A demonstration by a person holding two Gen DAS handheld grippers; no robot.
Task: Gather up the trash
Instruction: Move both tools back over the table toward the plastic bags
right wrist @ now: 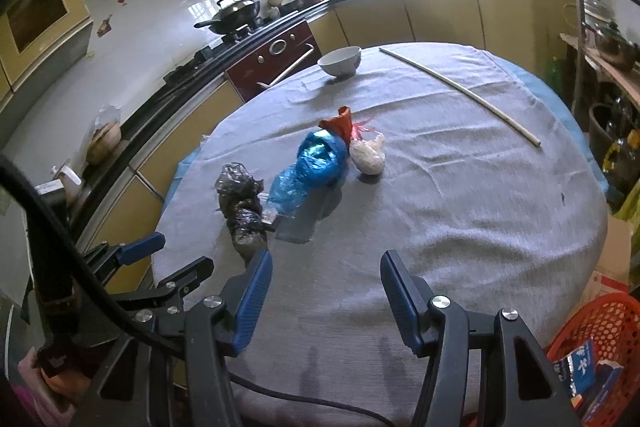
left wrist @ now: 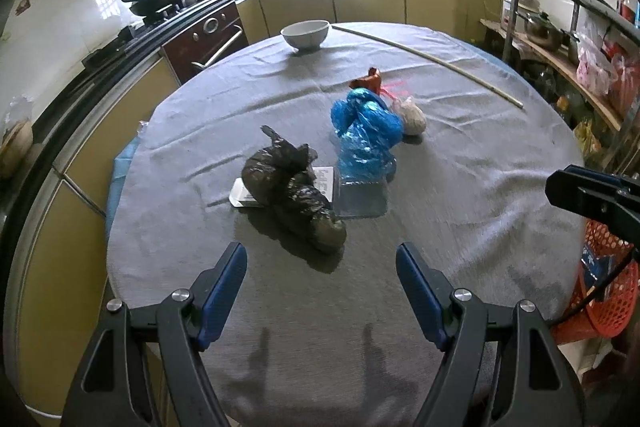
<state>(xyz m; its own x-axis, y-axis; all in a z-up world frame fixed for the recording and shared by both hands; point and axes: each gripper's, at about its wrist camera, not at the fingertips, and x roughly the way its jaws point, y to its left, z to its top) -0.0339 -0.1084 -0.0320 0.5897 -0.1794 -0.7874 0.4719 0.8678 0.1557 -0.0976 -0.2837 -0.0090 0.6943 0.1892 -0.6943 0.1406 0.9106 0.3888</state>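
Across the middle of the left wrist view, the trash lies in a loose cluster on the grey-clothed desk [left wrist: 460, 163]: a crumpled dark bag [left wrist: 294, 193] over a white card [left wrist: 244, 197], a blue bag [left wrist: 366, 131] just right of it, a whitish bag [left wrist: 412, 119] and a red wrapper [left wrist: 370, 81] behind. At lower centre the left tool [left wrist: 322, 267] stands released, nothing between its fingers. The right tool [right wrist: 326, 273] is likewise released and empty. An orange basket [right wrist: 600, 339] sits at lower right, a bowl [left wrist: 305, 34] at upper centre.

Orange basket [right wrist: 600, 339] cut off, lower right
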